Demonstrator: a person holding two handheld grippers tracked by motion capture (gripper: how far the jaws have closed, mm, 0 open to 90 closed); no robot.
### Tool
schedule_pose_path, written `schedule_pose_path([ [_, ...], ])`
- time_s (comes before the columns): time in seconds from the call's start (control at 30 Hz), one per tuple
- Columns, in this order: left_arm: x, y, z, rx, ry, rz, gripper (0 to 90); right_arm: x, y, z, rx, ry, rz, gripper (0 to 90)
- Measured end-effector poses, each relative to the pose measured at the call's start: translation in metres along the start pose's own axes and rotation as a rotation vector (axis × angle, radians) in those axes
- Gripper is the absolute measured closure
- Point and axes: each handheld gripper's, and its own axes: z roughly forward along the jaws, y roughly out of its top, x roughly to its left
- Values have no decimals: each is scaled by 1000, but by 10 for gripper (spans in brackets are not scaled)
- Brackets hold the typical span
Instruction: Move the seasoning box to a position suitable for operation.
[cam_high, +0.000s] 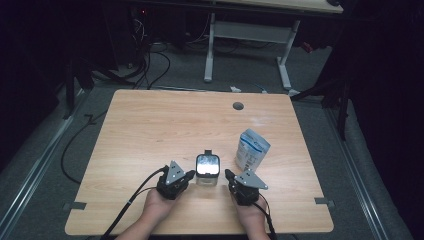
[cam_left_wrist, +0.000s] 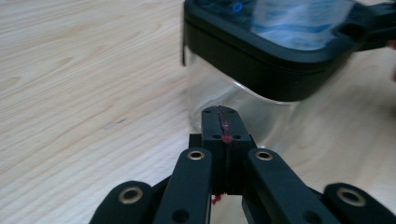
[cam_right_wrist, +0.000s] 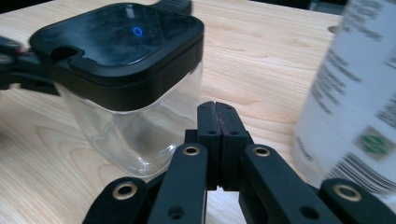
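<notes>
**Both claws shut, jar waiting between them**

Your left gripper (cam_high: 190, 175) has its jaws pressed together on nothing, tips just beside the clear jar (cam_high: 207, 171); your right gripper (cam_high: 229, 175) is likewise pressed shut and empty, flanking the jar's other side. That jar stands upright near the front edge of the wooden table (cam_high: 150, 125), capped by a black square lid (cam_right_wrist: 116, 42); a white pouch (cam_high: 251, 149) stands just beside it, on your right. Expect the jar to be rigid, smooth-walled and slippery, probably light since it looks empty, and liable to crack or skid if knocked; spread the jaws first, then take the flat clear walls (cam_left_wrist: 224, 98) below the lid, or the lid's matt rim; the pouch looks soft and tippy, so steer clear.
</notes>
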Motion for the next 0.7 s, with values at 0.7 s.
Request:
schedule_pose_path([
  [0.7,8,0,-15,-29,7,-26,899,5,-9,-18,6,0,8,900],
])
